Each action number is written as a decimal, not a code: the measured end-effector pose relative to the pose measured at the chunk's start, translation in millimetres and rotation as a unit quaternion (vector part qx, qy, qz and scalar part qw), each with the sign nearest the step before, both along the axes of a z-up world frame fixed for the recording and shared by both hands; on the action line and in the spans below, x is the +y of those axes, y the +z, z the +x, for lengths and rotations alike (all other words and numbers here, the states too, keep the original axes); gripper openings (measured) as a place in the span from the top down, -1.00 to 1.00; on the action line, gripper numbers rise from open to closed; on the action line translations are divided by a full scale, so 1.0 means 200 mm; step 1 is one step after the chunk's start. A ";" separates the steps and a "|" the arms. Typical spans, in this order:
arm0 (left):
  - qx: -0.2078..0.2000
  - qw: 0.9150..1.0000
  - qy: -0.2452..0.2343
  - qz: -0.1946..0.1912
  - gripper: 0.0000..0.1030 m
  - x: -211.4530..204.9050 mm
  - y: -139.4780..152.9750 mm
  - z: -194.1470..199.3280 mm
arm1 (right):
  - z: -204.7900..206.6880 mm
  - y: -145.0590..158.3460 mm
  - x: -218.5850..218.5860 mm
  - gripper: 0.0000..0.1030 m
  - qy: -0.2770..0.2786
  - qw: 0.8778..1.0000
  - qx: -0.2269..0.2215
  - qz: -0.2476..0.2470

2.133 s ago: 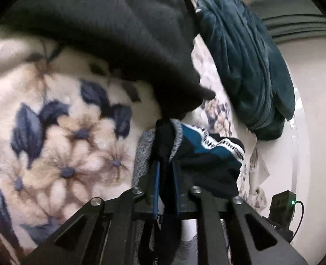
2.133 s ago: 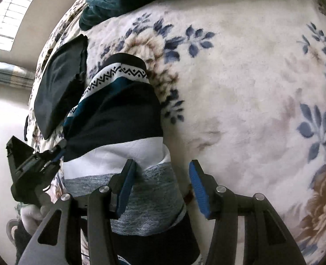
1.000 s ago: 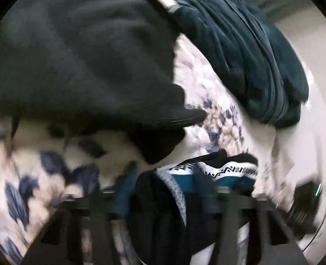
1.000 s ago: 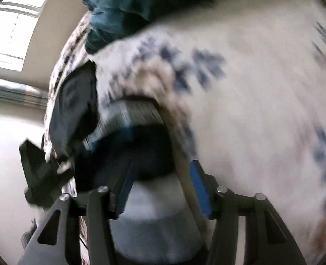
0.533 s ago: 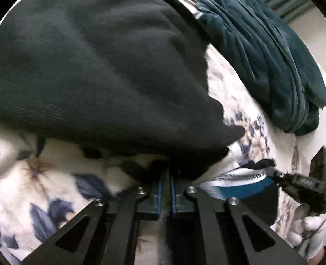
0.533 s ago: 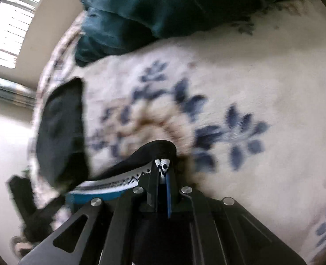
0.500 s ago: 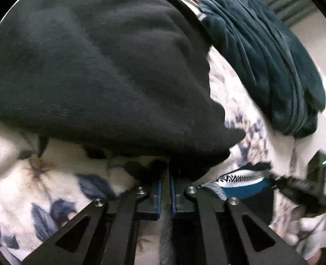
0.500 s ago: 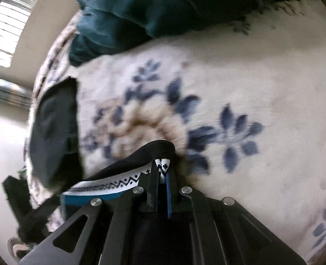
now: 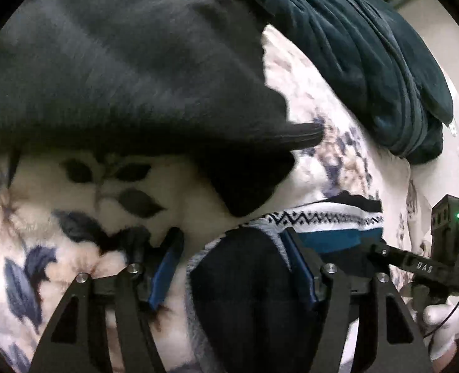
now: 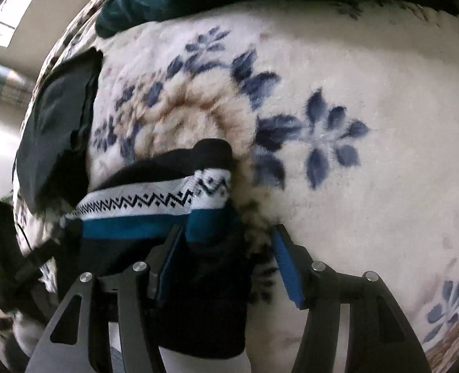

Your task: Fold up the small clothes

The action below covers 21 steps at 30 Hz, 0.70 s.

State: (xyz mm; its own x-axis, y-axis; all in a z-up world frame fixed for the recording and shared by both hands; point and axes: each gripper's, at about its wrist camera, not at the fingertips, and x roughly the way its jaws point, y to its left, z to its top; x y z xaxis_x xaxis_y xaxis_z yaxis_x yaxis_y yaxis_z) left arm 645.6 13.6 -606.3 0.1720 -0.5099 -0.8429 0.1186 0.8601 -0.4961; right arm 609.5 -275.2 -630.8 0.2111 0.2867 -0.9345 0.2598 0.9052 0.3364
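Knit sock (image 10: 155,199) lies folded on blanket (image 10: 369,93), 12 o'clock of my grippers. Left gripper (image 9: 234,267) and right gripper (image 10: 226,261) both spread, gripping nothing. Fold looks laid; next I'd back off without snagging it.

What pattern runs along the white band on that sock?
A black zigzag on the sock's white band, clearest in the right wrist view.

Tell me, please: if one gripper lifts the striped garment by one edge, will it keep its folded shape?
Probably not. The striped garment looks like soft knit, so it would likely droop and unfold. It seems light, and the fluffy blanket may cling slightly.
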 end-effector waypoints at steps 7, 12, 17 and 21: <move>-0.074 0.994 0.008 -0.077 -0.23 0.13 0.48 -0.25 | -0.43 0.37 -0.03 -0.28 -0.008 0.998 -0.061 0.021; -0.068 0.992 0.019 -0.101 -0.29 0.22 0.72 -0.65 | -0.88 0.60 0.04 -0.28 -0.002 0.998 -0.054 0.026; -0.042 0.995 0.022 -0.087 -0.29 0.20 0.84 -1.12 | -1.32 0.71 0.12 -0.28 0.009 0.998 -0.032 0.052; 0.004 0.998 0.033 -0.054 -0.29 0.25 0.78 -1.54 | -1.70 0.75 0.15 -0.28 0.016 0.997 -0.008 0.079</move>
